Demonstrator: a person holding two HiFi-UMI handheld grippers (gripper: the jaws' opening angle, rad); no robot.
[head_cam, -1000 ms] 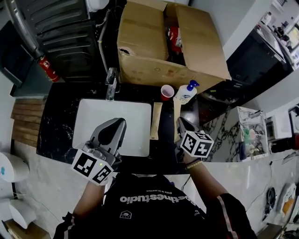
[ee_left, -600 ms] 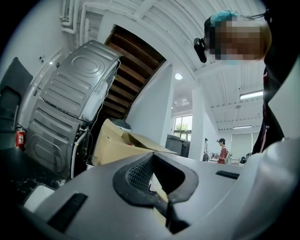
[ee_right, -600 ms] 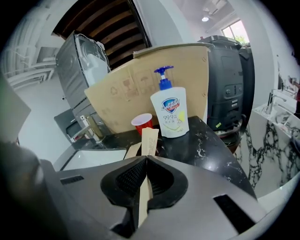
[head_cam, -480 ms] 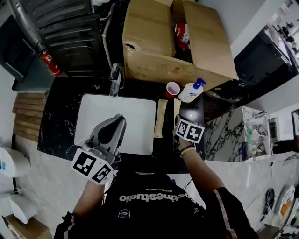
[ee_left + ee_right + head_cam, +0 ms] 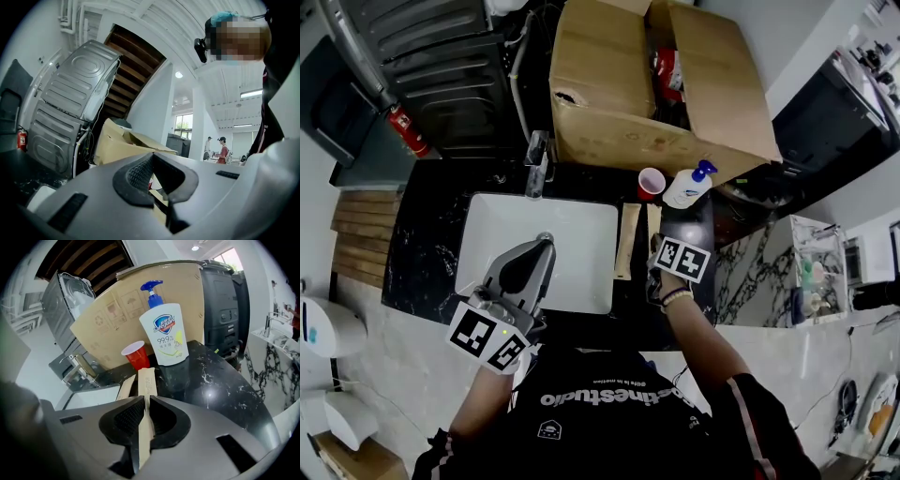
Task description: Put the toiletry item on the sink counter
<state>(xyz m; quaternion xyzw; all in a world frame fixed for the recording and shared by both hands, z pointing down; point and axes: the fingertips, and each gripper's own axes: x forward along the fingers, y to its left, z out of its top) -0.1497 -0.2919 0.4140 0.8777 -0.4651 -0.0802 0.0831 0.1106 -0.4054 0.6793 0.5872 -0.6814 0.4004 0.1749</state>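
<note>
Black counter (image 5: 427, 239) carries red cup (image 5: 651, 182) beside soap bottle (image 5: 686, 188), before cardboard box (image 5: 609, 89).

The left gripper (image 5: 152, 161) is holding its fingers (image 5: 136, 176) pressed together with nothing between them, pointing toward a cardboard box (image 5: 119, 143). A large grey metal appliance (image 5: 75, 103) is leaning at the left, above a red fire extinguisher (image 5: 21, 139). Two people (image 5: 220, 149) are standing far off in the bright room beyond.
</note>
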